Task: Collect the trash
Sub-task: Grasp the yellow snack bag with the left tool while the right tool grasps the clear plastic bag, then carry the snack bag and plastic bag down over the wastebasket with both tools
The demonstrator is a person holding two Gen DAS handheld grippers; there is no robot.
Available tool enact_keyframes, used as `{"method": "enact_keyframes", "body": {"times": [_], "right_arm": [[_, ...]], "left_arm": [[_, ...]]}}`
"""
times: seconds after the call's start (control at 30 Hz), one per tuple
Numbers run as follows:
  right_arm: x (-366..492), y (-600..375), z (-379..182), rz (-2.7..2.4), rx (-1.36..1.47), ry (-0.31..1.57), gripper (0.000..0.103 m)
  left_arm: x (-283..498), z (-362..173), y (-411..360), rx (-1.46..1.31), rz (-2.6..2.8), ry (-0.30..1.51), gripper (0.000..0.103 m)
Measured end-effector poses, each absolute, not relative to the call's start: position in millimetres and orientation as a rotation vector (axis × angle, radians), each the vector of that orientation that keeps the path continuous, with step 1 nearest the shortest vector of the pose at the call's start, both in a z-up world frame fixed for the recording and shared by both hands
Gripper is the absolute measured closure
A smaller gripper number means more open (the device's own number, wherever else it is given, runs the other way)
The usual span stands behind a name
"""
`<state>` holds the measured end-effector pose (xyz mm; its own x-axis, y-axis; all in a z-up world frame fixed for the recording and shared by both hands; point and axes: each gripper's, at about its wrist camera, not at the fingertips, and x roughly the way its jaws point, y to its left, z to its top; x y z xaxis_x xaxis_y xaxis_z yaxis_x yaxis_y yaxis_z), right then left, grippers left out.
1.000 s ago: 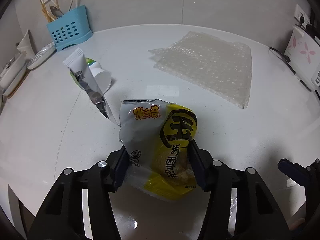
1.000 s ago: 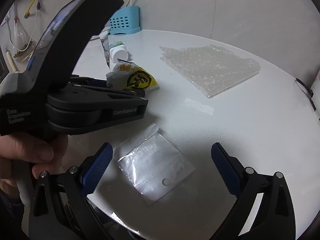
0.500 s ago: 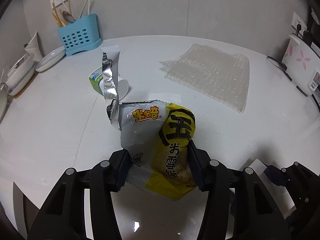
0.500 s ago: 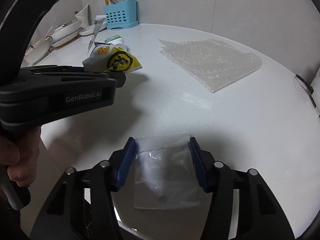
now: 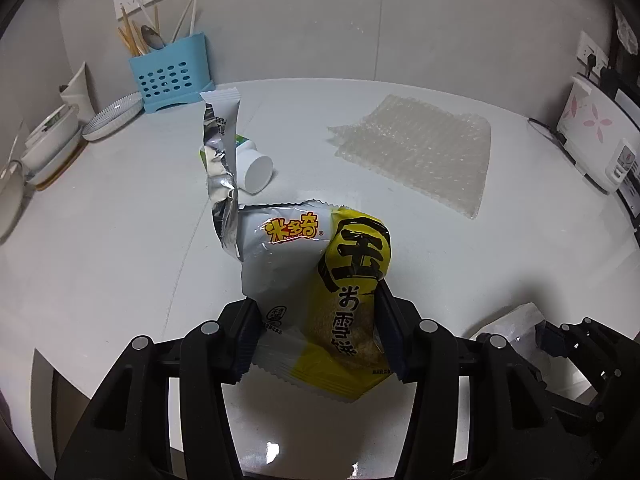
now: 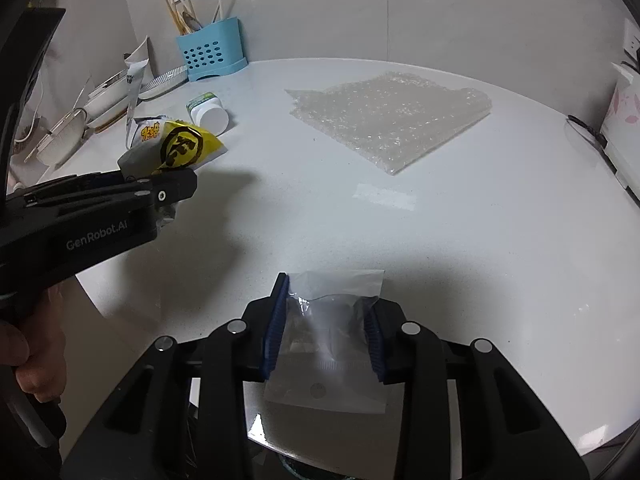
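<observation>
The left gripper (image 5: pixel 318 334) has its black fingers (image 5: pixel 244 338) pressed on both sides of a yellow-and-white snack packet (image 5: pixel 320 276), held clear of the white table (image 5: pixel 120 248); the packet carries red-and-yellow Chinese characters and a large black character in a ring on its yellow side, and smaller print too fine to read. A torn silver wrapper strip (image 5: pixel 222 152) stands up from the packet's upper left corner. The right gripper (image 6: pixel 326 330) has just been closing its blue-padded fingers (image 6: pixel 276 324) on a clear plastic bag (image 6: pixel 334 344), which now sits crumpled between the pads near the table's front edge, with a hang hole showing near its lower end. In the right wrist view the left gripper's body reads "GenRobot.AI", and a hand (image 6: pixel 34 356) grips its handle. Taking the snack packet as landmark: just behind it lies a white-capped bottle (image 5: pixel 250 164) with a green label, on its side; behind and to its right lies a sheet of bubble wrap (image 5: pixel 416 152); far behind and to its left a blue utensil holder (image 5: pixel 172 80) stands against the wall, with stacked dishes (image 5: pixel 52 140) to the left of the holder.
</observation>
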<state>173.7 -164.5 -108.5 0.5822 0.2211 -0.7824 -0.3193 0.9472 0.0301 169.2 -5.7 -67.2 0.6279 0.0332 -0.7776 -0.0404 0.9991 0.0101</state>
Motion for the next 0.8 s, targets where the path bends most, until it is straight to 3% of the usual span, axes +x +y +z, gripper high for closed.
{"method": "enact_keyframes", "body": {"times": [0.8], "right_arm": [[97,-209,-59,0.205,-0.022,0.735,0.070]], "left_arm": [[70,-54,-21,-0.057,-0.008,0.798,0.053]]}}
